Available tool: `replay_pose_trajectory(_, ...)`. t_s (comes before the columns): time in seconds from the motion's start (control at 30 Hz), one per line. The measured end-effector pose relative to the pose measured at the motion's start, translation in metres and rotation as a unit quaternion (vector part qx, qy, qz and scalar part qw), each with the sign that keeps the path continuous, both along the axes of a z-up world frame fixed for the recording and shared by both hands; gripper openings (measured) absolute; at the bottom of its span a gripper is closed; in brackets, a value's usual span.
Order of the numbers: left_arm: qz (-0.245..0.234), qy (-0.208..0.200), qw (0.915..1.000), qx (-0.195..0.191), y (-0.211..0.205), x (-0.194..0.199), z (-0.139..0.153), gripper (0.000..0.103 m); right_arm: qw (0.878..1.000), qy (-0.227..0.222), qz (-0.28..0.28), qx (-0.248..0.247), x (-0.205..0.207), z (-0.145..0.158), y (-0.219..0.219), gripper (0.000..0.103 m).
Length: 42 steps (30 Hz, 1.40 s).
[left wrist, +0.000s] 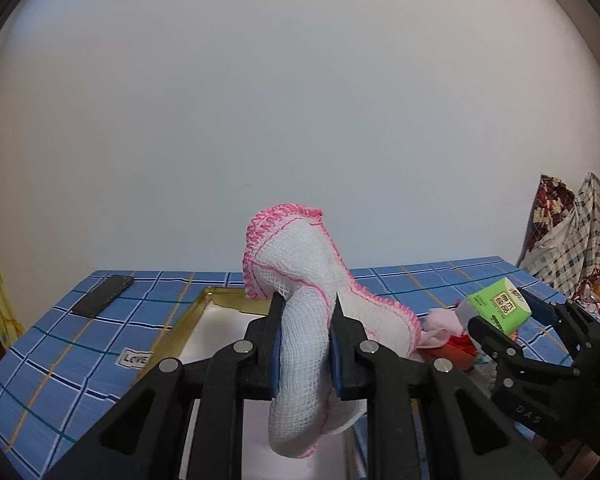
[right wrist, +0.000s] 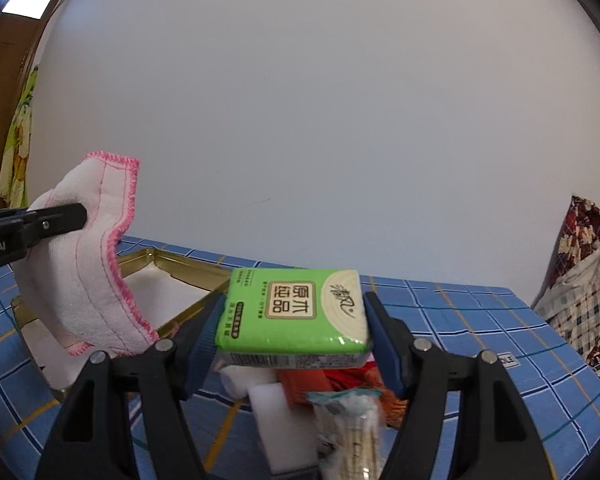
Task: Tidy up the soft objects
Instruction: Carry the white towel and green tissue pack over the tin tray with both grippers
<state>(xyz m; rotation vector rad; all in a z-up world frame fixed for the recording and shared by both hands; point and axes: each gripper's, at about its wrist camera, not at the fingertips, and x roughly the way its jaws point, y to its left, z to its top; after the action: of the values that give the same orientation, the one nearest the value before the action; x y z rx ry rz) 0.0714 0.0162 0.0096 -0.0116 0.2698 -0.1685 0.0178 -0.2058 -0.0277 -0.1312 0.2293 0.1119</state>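
My left gripper (left wrist: pixel 305 312) is shut on a white cloth with pink stitched edges (left wrist: pixel 300 272) and holds it above a gold-rimmed tray (left wrist: pixel 204 300). The cloth also shows at the left of the right wrist view (right wrist: pixel 88 264), over the tray (right wrist: pixel 180 264). My right gripper (right wrist: pixel 294 312) is shut on a green tissue pack (right wrist: pixel 296 308), held above a pile of items on the table. That pack (left wrist: pixel 496 306) and right gripper (left wrist: pixel 516 316) show at the right of the left wrist view.
A blue checked tablecloth (right wrist: pixel 480 320) covers the table. White foam blocks (right wrist: pixel 276 408), a red object (right wrist: pixel 312 384) and a wrapped packet (right wrist: pixel 352 428) lie below the pack. A black phone (left wrist: pixel 104 290) lies at the far left. Patterned bags (left wrist: pixel 568 236) stand to the right.
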Motion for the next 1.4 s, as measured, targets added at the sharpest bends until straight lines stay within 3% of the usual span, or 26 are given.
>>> replay_pose_trajectory(0.53, 0.04, 0.024, 0.9989, -0.003, 0.051, 0.034, 0.008, 0.02, 0.998, 0.031, 0.049, -0.011, 0.042, 0.005, 0.028, 0.068)
replay_pose_trajectory(0.83, 0.047, 0.052, 0.9974, -0.016, 0.075, 0.069, 0.014, 0.02, 0.995, 0.074, 0.071, -0.008, 0.073, 0.002, 0.054, 0.068)
replay_pose_trajectory(1.23, 0.065, 0.055, 0.9963, 0.009, 0.067, 0.118, 0.032, 0.02, 0.991, 0.108, 0.07, -0.029, 0.124, 0.01, 0.07, 0.068)
replay_pose_trajectory(1.4, 0.058, 0.097, 0.9936, 0.011, 0.063, 0.141, 0.016, 0.02, 0.989, 0.128, 0.061, -0.037, 0.143, 0.004, 0.079, 0.068)
